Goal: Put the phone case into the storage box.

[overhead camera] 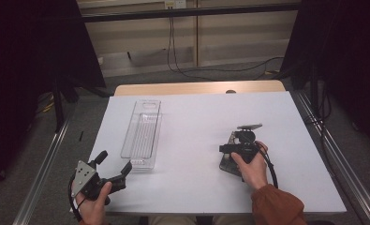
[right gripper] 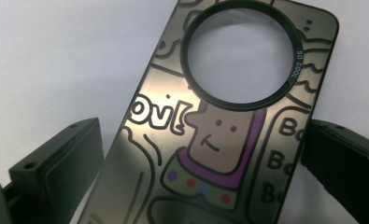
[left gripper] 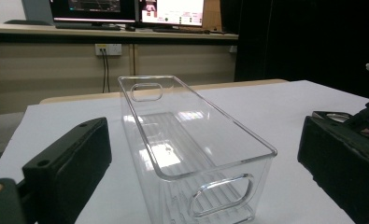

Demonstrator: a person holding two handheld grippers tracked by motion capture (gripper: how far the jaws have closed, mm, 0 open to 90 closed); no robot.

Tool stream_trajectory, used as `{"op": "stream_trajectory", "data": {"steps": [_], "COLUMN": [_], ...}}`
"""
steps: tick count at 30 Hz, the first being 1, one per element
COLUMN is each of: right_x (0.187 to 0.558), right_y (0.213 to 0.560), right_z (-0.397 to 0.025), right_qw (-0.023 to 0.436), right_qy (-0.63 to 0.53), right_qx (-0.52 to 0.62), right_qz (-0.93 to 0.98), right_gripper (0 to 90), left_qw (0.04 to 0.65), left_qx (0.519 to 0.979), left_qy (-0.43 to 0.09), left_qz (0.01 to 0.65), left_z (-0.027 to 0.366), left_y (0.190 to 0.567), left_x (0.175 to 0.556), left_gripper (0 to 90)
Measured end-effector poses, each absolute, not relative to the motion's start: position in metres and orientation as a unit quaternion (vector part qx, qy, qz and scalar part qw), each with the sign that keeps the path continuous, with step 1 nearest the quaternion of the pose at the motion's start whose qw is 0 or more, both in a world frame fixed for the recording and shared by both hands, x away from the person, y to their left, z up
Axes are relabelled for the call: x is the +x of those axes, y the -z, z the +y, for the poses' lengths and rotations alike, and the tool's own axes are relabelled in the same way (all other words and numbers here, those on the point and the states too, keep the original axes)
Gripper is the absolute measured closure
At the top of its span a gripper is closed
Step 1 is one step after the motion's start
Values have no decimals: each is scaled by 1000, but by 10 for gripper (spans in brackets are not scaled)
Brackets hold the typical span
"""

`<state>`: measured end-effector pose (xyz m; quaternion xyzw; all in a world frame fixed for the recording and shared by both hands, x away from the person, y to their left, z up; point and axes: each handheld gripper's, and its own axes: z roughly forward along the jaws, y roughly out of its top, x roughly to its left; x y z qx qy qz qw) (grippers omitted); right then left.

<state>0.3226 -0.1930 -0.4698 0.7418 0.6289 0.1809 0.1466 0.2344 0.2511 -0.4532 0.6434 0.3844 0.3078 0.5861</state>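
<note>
Left gripper (overhead camera: 114, 171) at the table's (overhead camera: 196, 112) near left corner, jaws wide apart, holding nothing. Right gripper (right gripper: 196, 154) near the near right edge, jaws spread either side of a phone case (right gripper: 219, 126) lying flat, not clamped. Clear bin (overhead camera: 143, 133) left of centre, running toward the far edge.

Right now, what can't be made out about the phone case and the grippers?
- Phone case: its lower end is cut off by the bottom edge in the right gripper view; in the high view the right gripper covers most of it.
- Jaw contact with the case: cannot tell.
- Clear bin: near end cut off by the bottom edge in the left gripper view.
</note>
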Motion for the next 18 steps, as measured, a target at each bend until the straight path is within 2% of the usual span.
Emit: {"op": "stream_trajectory", "data": {"steps": [3,18], "right_x": [322,320], "right_y": [472,476], "right_z": [-187,-182], "right_qw": [165,193], "right_qy": [-166,-158], "right_qx": [741,726], "right_qz": [630,641], "right_gripper": [0,0], "left_qw": [588,588], "left_qx": [644,645], "left_qy": [-306,-305], "left_qz": [382,381], "left_z": [251,252], "left_y": [453,453], "left_x": [235,235], "left_gripper": [28,28]}}
